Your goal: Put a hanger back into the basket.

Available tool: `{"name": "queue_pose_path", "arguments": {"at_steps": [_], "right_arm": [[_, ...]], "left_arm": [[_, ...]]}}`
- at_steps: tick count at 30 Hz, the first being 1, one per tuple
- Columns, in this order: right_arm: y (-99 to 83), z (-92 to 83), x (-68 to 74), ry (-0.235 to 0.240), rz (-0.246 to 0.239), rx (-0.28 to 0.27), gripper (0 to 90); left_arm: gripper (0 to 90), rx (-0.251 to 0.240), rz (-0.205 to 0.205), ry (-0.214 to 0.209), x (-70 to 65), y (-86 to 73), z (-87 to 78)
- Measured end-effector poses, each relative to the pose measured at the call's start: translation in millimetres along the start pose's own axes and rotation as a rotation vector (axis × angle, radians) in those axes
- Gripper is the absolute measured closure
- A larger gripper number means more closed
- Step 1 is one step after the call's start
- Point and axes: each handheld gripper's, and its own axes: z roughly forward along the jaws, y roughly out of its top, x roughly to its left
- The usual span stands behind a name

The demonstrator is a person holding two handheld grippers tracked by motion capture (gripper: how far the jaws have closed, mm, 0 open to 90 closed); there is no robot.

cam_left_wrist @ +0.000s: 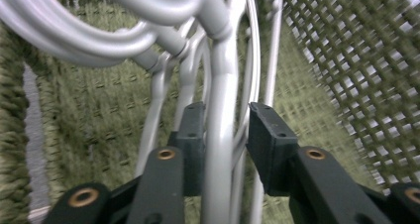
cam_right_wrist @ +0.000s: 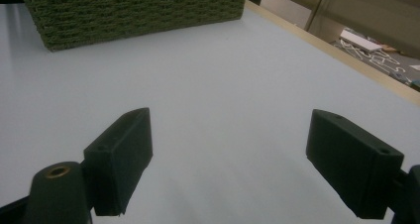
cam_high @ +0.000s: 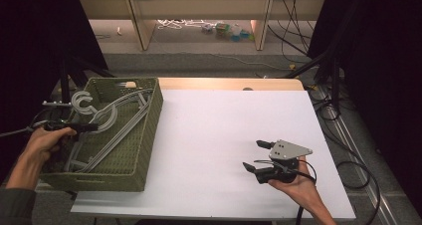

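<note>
We find the left gripper [cam_high: 82,128] reaching into the green woven basket [cam_high: 144,135] at the table's left side, where several grey hangers [cam_high: 117,123] lie stacked. In the left gripper view, one hanger bar [cam_left_wrist: 219,149] runs straight up between the two pads. The left pad [cam_left_wrist: 193,135] lies against or just beside the bar; the right pad [cam_left_wrist: 270,140] stands a little apart from it. We judge the jaws slightly parted, with no pinch on the bar. The bar's long axis runs along the jaws' own reach, away from the hand, so closing across it should catch it squarely.

The hangers lie lengthwise in the basket, hooks [cam_high: 84,103] toward the far left corner, close to the left gripper.

The right gripper [cam_high: 261,158] rests over the bare white table [cam_high: 209,135], well apart from the basket, jaws spread wide and holding nothing. The left hand [cam_high: 42,143] is clearly the nearer one.
</note>
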Motion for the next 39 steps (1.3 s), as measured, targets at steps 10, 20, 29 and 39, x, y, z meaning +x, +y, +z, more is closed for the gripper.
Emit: {"name": "queue_pose_path", "arguments": {"at_steps": [10,20,29,39], "right_arm": [[0.0,-0.1,0.2,0.001,0.001,-0.001,19.0],[0.3,0.0,1.3,-0.015,0.003,-0.02,18.7],[1.0,-3.1,0.2,-0.037,0.014,-0.039,17.0],[-1.5,-6.1,0.5,-0.065,0.039,-0.072,16.6]], "left_arm": [[39.8,-0.102,-0.062,0.095,-2.8,5.6,-19.5],[30.4,-0.232,-0.036,0.121,-27.6,12.7,-60.1],[25.2,-0.34,0.037,0.069,-80.4,9.0,-95.2],[22.2,-0.429,0.11,-0.095,-159.6,-13.0,-95.2]]}}
